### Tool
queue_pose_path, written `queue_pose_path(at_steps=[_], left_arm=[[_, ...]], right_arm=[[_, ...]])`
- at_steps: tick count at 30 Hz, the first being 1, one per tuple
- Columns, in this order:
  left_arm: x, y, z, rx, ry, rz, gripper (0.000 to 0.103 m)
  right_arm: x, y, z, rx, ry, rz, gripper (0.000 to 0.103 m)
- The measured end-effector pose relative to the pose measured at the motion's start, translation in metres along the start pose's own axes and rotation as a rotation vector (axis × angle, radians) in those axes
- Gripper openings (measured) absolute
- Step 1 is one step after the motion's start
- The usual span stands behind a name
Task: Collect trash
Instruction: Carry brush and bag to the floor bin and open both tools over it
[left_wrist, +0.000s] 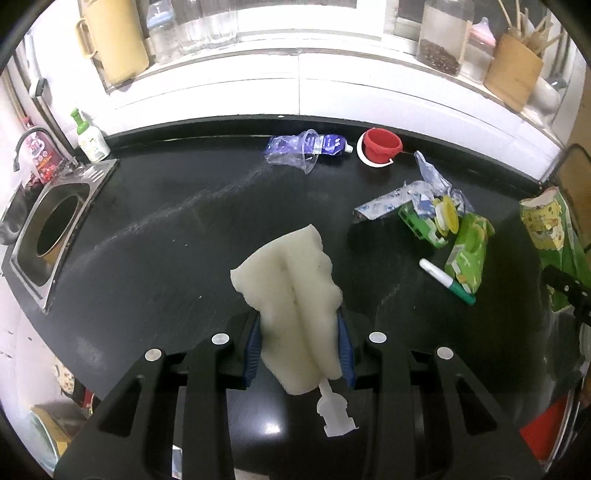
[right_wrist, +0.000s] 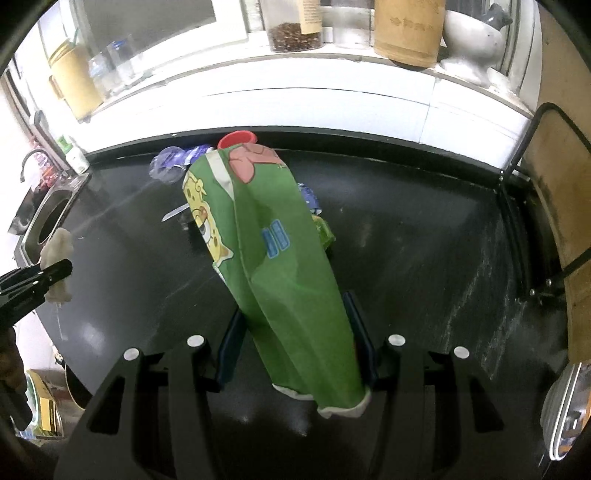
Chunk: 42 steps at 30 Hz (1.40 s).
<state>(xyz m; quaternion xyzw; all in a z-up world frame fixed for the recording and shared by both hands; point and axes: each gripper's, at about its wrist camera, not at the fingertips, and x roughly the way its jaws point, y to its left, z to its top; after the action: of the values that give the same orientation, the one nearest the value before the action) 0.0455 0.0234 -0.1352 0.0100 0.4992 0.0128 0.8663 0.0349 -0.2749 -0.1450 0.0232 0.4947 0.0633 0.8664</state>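
My left gripper (left_wrist: 301, 347) is shut on a white foam sponge head (left_wrist: 291, 291) with a small plastic stem, held above the black counter (left_wrist: 166, 240). It also shows in the right wrist view (right_wrist: 57, 264). My right gripper (right_wrist: 295, 347) is shut on a green cartoon-print bag (right_wrist: 269, 251), also seen at the right in the left wrist view (left_wrist: 554, 240). Trash lies on the counter: a crushed clear cup with a purple pouch (left_wrist: 306, 147), green cartons with crumpled wrappers (left_wrist: 439, 218) and a green-capped marker (left_wrist: 447, 280).
A small red bucket (left_wrist: 380, 146) stands at the counter's back. A steel sink (left_wrist: 51, 229) with tap and soap bottle (left_wrist: 90, 138) is at the left. Jars and containers line the windowsill (left_wrist: 295, 62). A wooden board in a black rack (right_wrist: 554, 206) stands at the right.
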Motion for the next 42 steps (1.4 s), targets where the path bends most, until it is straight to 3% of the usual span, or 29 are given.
queue_pose_path(at_steps=[6,12,19,25,29,34,38,42], left_arm=[[-0.014,0.007,-0.014,-0.004,-0.01,0.007,0.034],[-0.036,0.042,-0.029,-0.069,-0.044,0.033,0.034],[-0.07,0.126,-0.064,-0.235,-0.071,0.133,0.034],[-0.094,0.228,-0.128,-0.469,-0.039,0.269,0.034],[-0.103,0.286,-0.176,-0.601,-0.01,0.348,0.034],[-0.101,0.347,-0.237,-0.747,0.019,0.411,0.034],[-0.078,0.397,-0.289,-0.848,0.022,0.4,0.034],[-0.048,0.435,-0.337,-0.911,0.008,0.398,0.034]], right_arm=[[-0.013,0.024,-0.006,-0.041,-0.009,0.013,0.052],[-0.014,0.09,0.0,-0.154,0.0,0.092,0.052],[-0.003,0.232,0.007,-0.386,0.029,0.281,0.052],[0.005,0.378,-0.012,-0.601,0.1,0.457,0.052],[0.008,0.482,-0.039,-0.736,0.16,0.564,0.052],[0.017,0.582,-0.08,-0.884,0.23,0.647,0.052],[0.041,0.656,-0.123,-0.965,0.322,0.694,0.052],[0.073,0.706,-0.159,-1.011,0.405,0.697,0.052]])
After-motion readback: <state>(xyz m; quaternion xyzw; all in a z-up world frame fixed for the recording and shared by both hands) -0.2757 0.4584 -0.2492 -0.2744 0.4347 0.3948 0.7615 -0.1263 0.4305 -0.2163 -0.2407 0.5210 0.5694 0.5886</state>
